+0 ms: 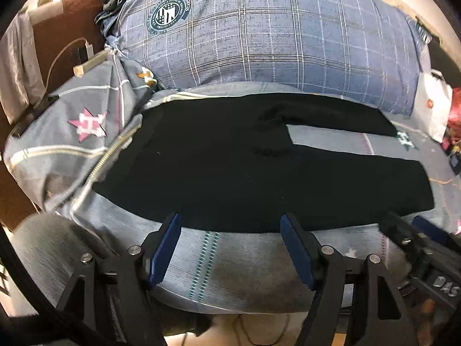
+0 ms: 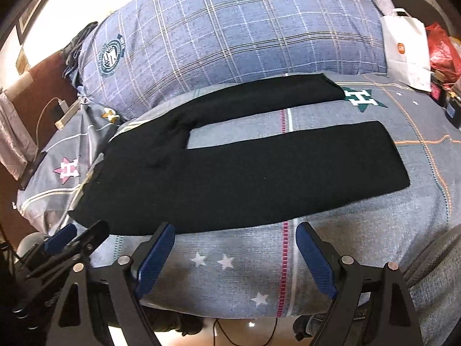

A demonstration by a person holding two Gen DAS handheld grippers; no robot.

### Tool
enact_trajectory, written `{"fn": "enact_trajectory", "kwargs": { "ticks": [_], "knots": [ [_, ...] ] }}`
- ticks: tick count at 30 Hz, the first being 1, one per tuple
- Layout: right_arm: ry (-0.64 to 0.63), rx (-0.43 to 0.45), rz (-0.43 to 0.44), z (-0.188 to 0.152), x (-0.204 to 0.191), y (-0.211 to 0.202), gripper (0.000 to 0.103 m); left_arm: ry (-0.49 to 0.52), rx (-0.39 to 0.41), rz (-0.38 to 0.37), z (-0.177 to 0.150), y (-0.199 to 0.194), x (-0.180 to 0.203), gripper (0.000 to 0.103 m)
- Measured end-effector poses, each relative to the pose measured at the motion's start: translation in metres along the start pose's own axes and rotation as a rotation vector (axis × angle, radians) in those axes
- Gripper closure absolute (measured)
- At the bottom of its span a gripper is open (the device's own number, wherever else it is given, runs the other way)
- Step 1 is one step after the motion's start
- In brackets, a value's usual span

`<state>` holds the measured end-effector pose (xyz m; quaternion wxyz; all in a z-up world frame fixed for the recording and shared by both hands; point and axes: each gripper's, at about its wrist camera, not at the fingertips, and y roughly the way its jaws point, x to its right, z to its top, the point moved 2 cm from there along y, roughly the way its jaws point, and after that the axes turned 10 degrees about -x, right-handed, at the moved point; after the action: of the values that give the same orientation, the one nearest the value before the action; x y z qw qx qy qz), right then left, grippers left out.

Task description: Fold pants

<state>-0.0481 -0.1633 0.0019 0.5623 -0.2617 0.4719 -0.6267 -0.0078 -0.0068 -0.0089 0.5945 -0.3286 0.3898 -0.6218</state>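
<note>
Black pants [image 1: 230,167] lie flat on the bed, waist to the left, both legs spread apart to the right; they also show in the right wrist view [image 2: 245,178]. My left gripper [image 1: 230,225] is open and empty, its tips at the pants' near edge. My right gripper [image 2: 234,230] is open and empty, just short of the near leg's edge. The right gripper [image 1: 415,225] shows at the lower right of the left wrist view, the left gripper [image 2: 77,233] at the lower left of the right wrist view.
A grey-blue bedsheet [image 2: 317,259] with stars covers the bed. A large plaid pillow [image 1: 273,34] lies behind the pants. A white paper bag [image 2: 406,49] and red bags [image 2: 443,49] sit at the far right. A charger and cable [image 1: 83,54] lie at the left.
</note>
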Motion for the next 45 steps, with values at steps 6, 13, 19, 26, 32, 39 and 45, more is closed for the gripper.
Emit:
{"fn": "enact_trajectory", "kwargs": {
  "ticks": [6, 13, 19, 26, 32, 39, 45],
  "knots": [
    [-0.072, 0.040, 0.007, 0.046, -0.011, -0.029, 0.015, 0.005, 0.017, -0.049, 0.052, -0.017, 0.000, 0.031],
    [-0.015, 0.099, 0.054, 0.138, 0.013, -0.058, 0.015, -0.023, 0.052, -0.141, 0.152, -0.025, 0.013, 0.031],
    [0.054, 0.090, 0.065, 0.227, 0.051, -0.047, 0.015, -0.012, 0.060, -0.206, 0.226, -0.003, 0.037, 0.027],
    [0.082, 0.021, 0.032, 0.271, 0.103, 0.014, 0.016, -0.025, -0.173, -0.278, 0.225, 0.105, 0.058, 0.027],
    [0.061, -0.133, -0.038, 0.308, 0.145, 0.098, 0.031, -0.077, -0.332, -0.390, 0.229, 0.140, 0.047, 0.027],
    [0.137, -0.238, -0.007, 0.318, 0.190, 0.155, 0.036, -0.103, -0.351, -0.403, 0.231, 0.144, 0.031, 0.027],
    [0.058, -0.274, -0.010, 0.308, 0.172, 0.152, 0.089, -0.047, -0.340, -0.379, 0.224, 0.140, 0.041, 0.027]
  ]
}}
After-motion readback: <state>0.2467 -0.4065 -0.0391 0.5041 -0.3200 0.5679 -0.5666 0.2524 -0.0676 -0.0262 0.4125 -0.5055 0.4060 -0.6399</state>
